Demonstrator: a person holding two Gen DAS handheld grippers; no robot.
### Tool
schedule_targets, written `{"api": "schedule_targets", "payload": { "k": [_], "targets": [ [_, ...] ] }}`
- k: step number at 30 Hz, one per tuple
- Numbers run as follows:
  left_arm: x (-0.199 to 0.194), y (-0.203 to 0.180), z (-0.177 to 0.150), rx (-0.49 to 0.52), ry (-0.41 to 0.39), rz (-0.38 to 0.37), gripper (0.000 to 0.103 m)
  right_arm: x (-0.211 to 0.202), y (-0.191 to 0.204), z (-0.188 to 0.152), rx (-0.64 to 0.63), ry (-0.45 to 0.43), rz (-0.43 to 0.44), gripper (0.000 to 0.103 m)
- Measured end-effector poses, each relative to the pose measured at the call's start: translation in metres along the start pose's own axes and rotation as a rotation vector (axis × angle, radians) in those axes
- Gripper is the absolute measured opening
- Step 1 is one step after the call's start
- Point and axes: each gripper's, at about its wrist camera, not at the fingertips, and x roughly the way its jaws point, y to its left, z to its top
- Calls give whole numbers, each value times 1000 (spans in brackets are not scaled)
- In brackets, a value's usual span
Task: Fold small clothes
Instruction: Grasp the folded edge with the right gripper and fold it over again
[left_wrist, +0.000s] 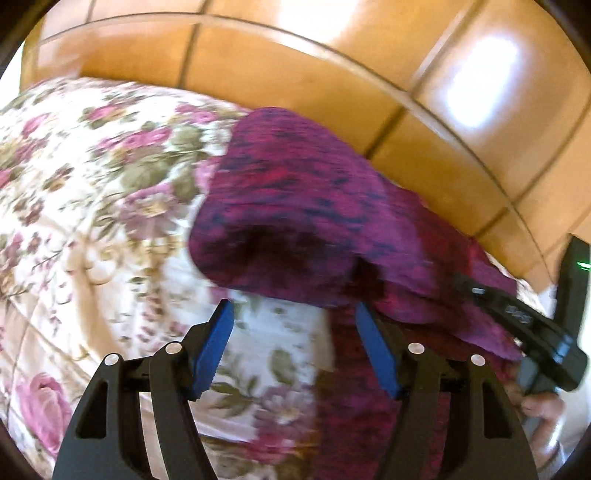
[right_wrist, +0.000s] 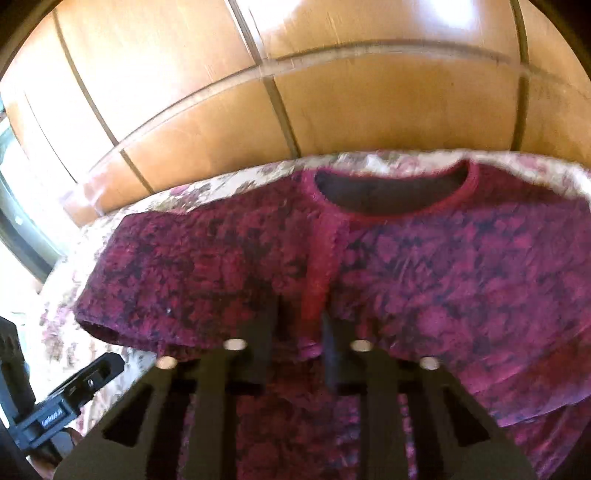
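Observation:
A magenta and dark patterned small top (right_wrist: 424, 266) lies on a floral bedspread (left_wrist: 92, 206). Its round neckline (right_wrist: 391, 192) faces the far edge and a short sleeve (right_wrist: 147, 273) sticks out to the left. My right gripper (right_wrist: 299, 332) is shut on a fold of the top's fabric near the shoulder and lifts it. In the left wrist view the sleeve end of the top (left_wrist: 295, 206) hangs raised above the bedspread. My left gripper (left_wrist: 295, 332) is open with blue pads (left_wrist: 214, 347), just below that sleeve, holding nothing. The right gripper's body (left_wrist: 517, 325) shows at the right.
A wooden panelled headboard or wardrobe (right_wrist: 258, 92) stands behind the bed. The bed's far edge (right_wrist: 221, 181) runs just past the top. A bright window area (right_wrist: 14, 206) is at the left. The left gripper's body (right_wrist: 66, 402) shows low left in the right wrist view.

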Motion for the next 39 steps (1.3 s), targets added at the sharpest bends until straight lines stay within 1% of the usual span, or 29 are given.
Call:
{"api": "schedule_targets", "payload": {
  "k": [2,4,6,7,10,12,13,15,17,18,19,20,23,26,29,31,34,35,36,38,39],
  "targets": [
    [3,2,0,-7,7,19,68,-19,2,4,-25,-57,-17,7],
    [9,2,1,-4,12,38,68,-50,1,7,-47,-138,-41,6],
    [14,-2,1,-7,23,51,68,-83,-10,14,-47,-216,-59,5],
    [16,-4,1,-10,27,56,68,-90,-11,15,-44,-238,-68,5],
    [24,-11,3,-9,36,98,68,-118,-32,22,-26,-306,-125,5],
    [29,-14,5,-8,39,120,68,-128,-55,22,3,-329,-174,4],
    [33,-17,7,-1,42,139,68,-130,-67,22,25,-328,-194,4],
    [38,-20,8,7,47,154,68,-130,-98,18,84,-305,-234,4],
    [42,-23,9,22,54,158,68,-123,-124,10,140,-266,-254,4],
    [43,-25,8,36,55,167,68,-115,-139,3,170,-231,-265,3],
    [45,-27,7,50,57,182,70,-107,-148,-2,186,-205,-277,3],
    [45,-28,6,56,58,183,70,-96,-158,-10,207,-171,-294,3],
    [46,-30,4,76,58,192,71,-76,-175,-32,250,-112,-324,3],
    [45,-32,2,102,61,198,72,-72,-179,-46,270,-109,-338,3],
    [37,-31,0,116,61,180,72,-80,-178,-50,258,-117,-365,3],
    [22,-26,0,116,32,132,71,-87,-176,-52,248,-131,-376,3],
    [0,-27,4,155,-37,96,72,-92,-172,-56,228,-125,-388,3],
    [-5,-29,6,165,-55,85,71,-91,-171,-57,220,-109,-384,3],
    [-10,-31,9,176,-72,70,72,-90,-171,-56,215,-103,-388,4],
    [-17,-41,19,210,-106,32,71,-93,-169,-52,217,-114,-396,13],
    [-19,-46,22,225,-119,19,71,-96,-168,-51,217,-126,-396,21]
  ]
}}
